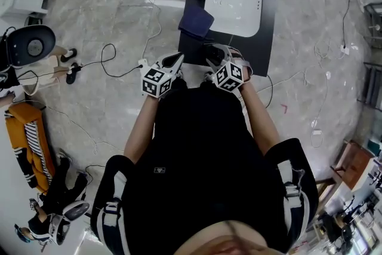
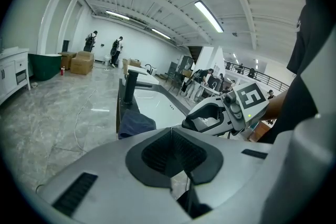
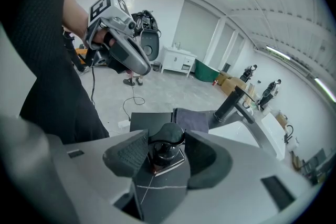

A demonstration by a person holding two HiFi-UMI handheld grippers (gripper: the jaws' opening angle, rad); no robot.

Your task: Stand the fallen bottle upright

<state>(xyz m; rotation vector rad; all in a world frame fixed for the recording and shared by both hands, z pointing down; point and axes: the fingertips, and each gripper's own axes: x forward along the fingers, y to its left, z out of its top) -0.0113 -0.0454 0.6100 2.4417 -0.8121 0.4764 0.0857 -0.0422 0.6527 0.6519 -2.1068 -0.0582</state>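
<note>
Head view steeply down; both gripper views close, toward sink (image 1: 239, 3)

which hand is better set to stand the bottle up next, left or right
Right. The right gripper has its jaws open on either side of the bottle on the counter, so it likely only has to close. The left gripper is shut and empty.

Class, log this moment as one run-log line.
left claw shut, empty | right claw open, dark bottle between its jaws | bottle on black counter
</note>
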